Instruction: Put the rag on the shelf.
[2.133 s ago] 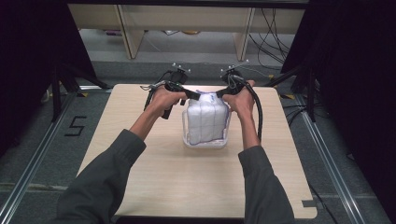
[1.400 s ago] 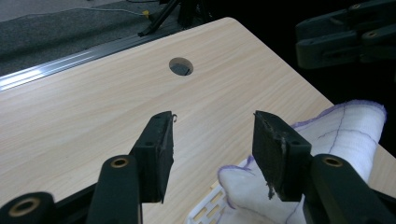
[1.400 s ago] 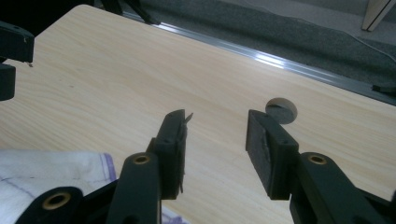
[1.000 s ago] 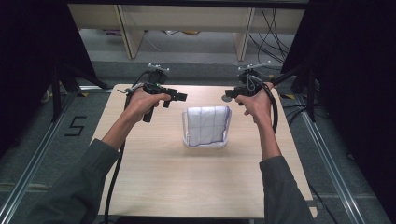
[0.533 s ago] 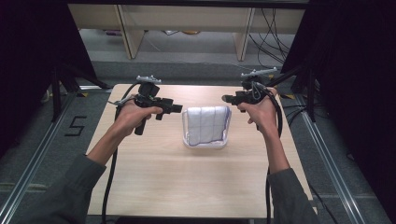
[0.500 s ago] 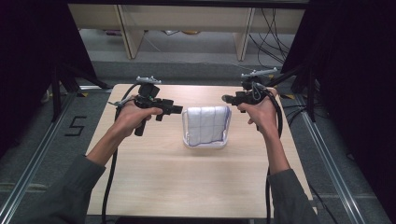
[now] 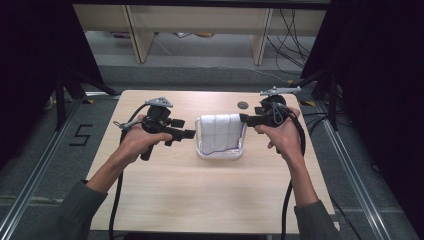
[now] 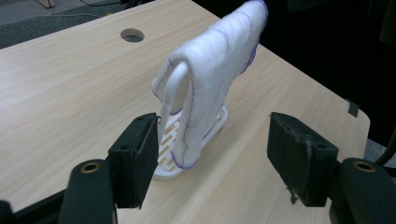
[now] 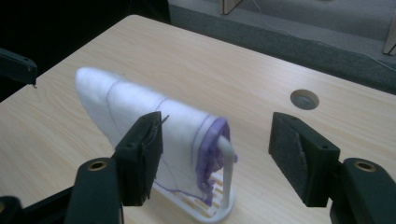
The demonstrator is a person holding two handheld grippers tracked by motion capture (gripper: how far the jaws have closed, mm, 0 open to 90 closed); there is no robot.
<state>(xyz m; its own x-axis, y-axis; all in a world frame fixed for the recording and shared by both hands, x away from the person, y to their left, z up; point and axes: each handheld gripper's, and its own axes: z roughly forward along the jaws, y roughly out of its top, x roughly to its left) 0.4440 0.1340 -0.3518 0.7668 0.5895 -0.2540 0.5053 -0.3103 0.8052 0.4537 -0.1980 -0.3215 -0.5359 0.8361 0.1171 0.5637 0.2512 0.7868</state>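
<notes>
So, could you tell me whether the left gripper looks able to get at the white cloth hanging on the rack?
Probably yes: the left gripper is open, level with the white cloth, with bare table between them.

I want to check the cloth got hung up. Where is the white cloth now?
In the high view the white cloth hangs draped over the white rack at mid-table, between the left hand-held gripper and the right hand-held gripper.

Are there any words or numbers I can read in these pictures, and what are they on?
"5", in black, on the grey floor left of the table, seen in the high view.
The white cloth draped over the white rack has purple stitched lines but no writing.
No readable label on the left tool or the right tool.
</notes>
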